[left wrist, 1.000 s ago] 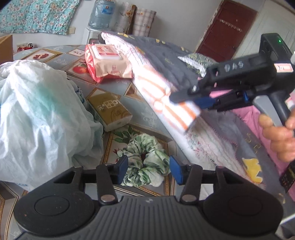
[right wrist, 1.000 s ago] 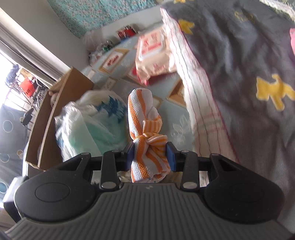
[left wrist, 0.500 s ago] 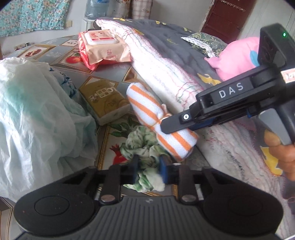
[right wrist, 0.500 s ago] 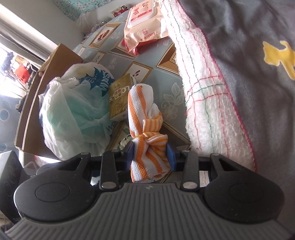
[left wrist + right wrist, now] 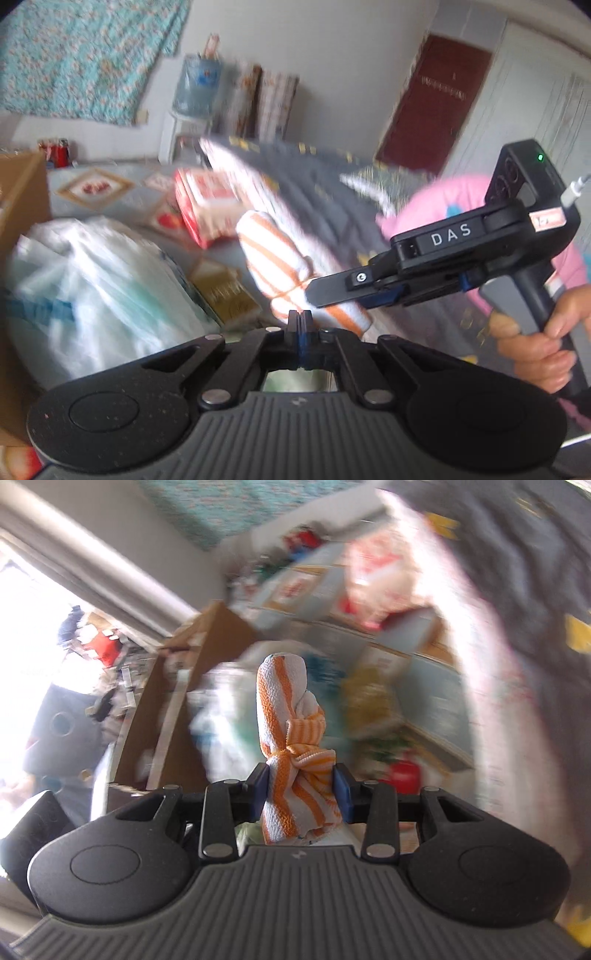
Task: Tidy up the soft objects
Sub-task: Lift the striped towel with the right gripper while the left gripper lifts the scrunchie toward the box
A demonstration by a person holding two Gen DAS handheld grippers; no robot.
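My left gripper point(image 5: 300, 320) is shut, its two fingers pressed flat together. A patch of the green-and-white scrunchie point(image 5: 295, 380) shows through the gap under them and appears pinched there. In the right wrist view, pale green cloth point(image 5: 246, 832) also peeks out just below the towel. My right gripper point(image 5: 300, 790) is shut on the knotted orange-and-white striped towel roll point(image 5: 286, 716), which stands up between its blue pads. From the left wrist view, that towel roll point(image 5: 275, 251) and the right gripper point(image 5: 332, 295) hang just ahead and to the right, a hand point(image 5: 535, 343) on the handle.
A white plastic bag point(image 5: 92, 288) bulges at the left beside a cardboard box point(image 5: 22, 192). A gold tissue pack point(image 5: 225, 295) and a red wipes pack point(image 5: 207, 206) lie on the patterned table. A grey quilt point(image 5: 306, 181) and a pink plush point(image 5: 443, 199) are at the right.
My left gripper has closed on the scrunchie and lifted away from the table. The right gripper has risen too, the towel roll still in it. Both views are now blurred.
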